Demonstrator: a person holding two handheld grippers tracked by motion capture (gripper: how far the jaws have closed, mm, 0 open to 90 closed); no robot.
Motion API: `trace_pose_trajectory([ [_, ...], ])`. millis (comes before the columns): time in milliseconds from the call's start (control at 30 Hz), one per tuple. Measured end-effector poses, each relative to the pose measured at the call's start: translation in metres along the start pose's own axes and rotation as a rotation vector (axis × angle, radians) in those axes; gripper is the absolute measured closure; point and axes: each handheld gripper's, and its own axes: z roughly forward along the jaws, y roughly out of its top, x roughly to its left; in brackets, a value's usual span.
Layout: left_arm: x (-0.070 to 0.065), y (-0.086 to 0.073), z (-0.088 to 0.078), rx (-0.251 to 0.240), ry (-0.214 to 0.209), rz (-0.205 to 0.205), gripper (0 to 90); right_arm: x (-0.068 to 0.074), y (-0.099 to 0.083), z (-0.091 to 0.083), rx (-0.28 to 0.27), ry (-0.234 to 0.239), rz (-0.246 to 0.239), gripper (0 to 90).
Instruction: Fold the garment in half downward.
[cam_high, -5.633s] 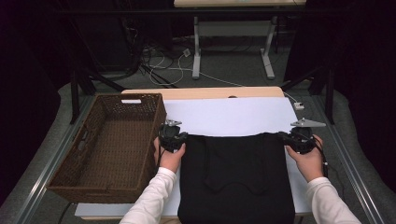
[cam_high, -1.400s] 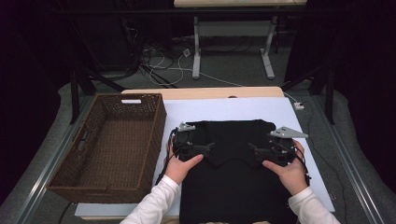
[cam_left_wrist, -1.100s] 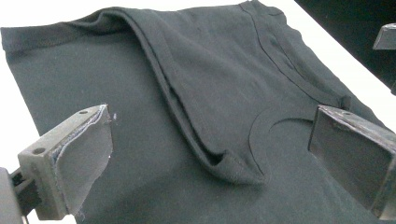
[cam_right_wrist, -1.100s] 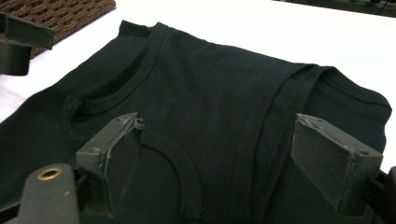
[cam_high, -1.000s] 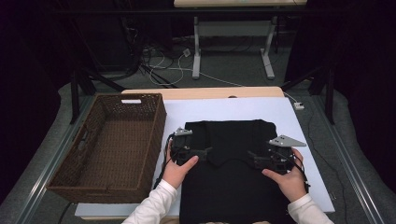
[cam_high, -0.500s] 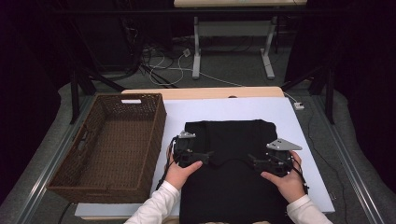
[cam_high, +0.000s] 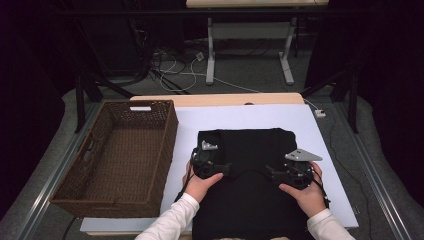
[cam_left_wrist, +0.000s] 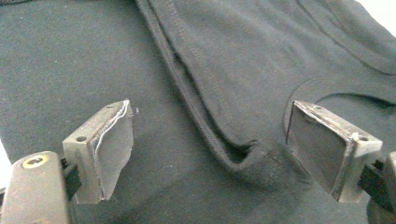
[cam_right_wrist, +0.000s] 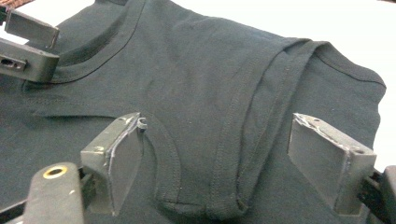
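The black T-shirt (cam_high: 250, 165) lies flat on the white sheet (cam_high: 310, 125) over the tabletop, just beside the wicker basket (cam_high: 120, 155), and its shape has changed. A few seconds ago it ran in one long panel from the person's side, with the tongs pinching its far corners. Now that far part has been brought back over the body, so a doubled, shorter block sits under both hands, its fold line toward the far edge.

The left tongs (cam_left_wrist: 210, 154) have dropped slightly and stand spread over the cloth, a curled sleeve hem (cam_left_wrist: 243, 156) lying loose between the jaws; they have just been narrowing, yet the pads are still clear of the fabric. The right tongs (cam_right_wrist: 215, 158) are likewise spread, straddling the other folded sleeve end (cam_right_wrist: 219, 205) without pinching it. From above, the two tools rest on the shirt near its left and right sides, the hands behind them.

To my eye the first fold is laid down and released, and both hands are lining up on the sleeves for the next fold, the left a touch ahead.
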Motion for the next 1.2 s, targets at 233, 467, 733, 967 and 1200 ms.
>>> trace_pose_trajectory([
  [233,-0.002,-0.005,0.003,0.033,0.030,0.035,30.3,-0.007,-0.002,0.000,-0.001,-0.017,0.019,21.5],
  [467,-0.006,-0.008,-0.001,0.054,0.047,0.091,50.9,-0.017,-0.004,0.000,0.014,-0.032,0.042,28.2],
  [733,-0.012,-0.013,-0.003,0.062,0.045,0.128,57.0,-0.019,-0.008,0.006,0.096,-0.034,0.052,32.8],
  [967,-0.014,-0.016,-0.004,0.047,0.061,0.140,61.2,-0.018,-0.013,0.012,0.200,-0.006,0.082,51.6],
  [1200,-0.018,-0.018,-0.003,0.047,0.066,0.165,68.1,-0.017,-0.017,0.015,0.220,0.053,0.093,68.7],
])
